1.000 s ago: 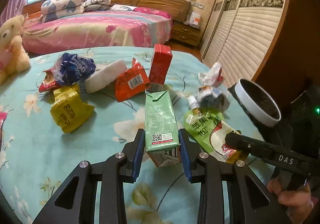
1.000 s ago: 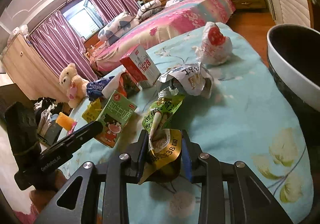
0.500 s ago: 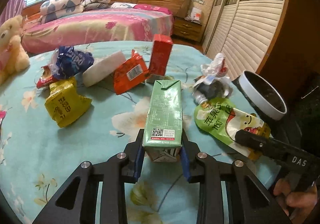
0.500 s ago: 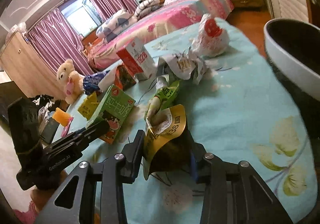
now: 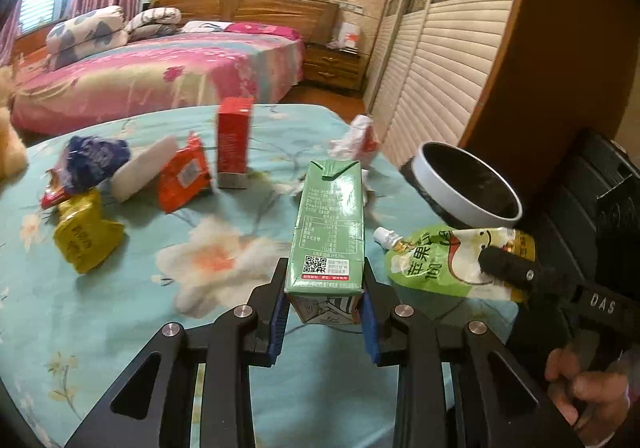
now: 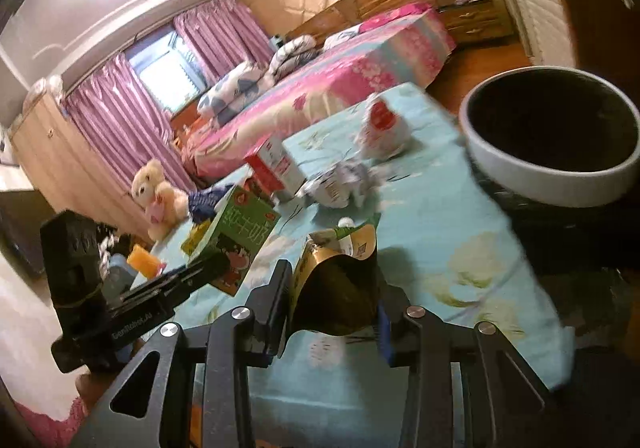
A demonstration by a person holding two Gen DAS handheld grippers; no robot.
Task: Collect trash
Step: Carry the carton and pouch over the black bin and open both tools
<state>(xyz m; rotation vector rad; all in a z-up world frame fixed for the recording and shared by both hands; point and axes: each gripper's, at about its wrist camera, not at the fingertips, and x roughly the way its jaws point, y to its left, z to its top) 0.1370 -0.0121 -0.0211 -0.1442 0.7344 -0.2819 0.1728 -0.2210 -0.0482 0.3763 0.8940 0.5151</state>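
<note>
The green rectangular milk carton (image 5: 330, 224) stands upright, lifted clear of the floral turquoise tablecloth (image 5: 120, 308), pinched at its base between the blue-padded fingers of the left gripper (image 5: 325, 314). Just to its right, the right gripper (image 6: 334, 308) is clenched on the gold bottom of a green-and-white spouted juice pouch (image 5: 444, 260), which also looks raised off the cloth, though blur makes that uncertain.

Bare cloth lies under and in front of both tools, and the table's right edge runs close beside the pouch. Just beyond that edge stands the round white-rimmed dark bin (image 5: 468, 184); its inside is dark and I cannot tell what it holds.

Farther back, a tall red box (image 5: 233, 142) stands upright, with an orange foil packet (image 5: 183, 176) leaning near it, a white roll-shaped wrapper (image 5: 142, 170), a crumpled blue bag (image 5: 94, 162) and a yellow packet (image 5: 84, 238) spread to the left. Crumpled white-and-red wrappers (image 5: 358, 136) sit between the carton and the bin. A cream teddy bear (image 6: 158, 196) sits at the far left edge.
</note>
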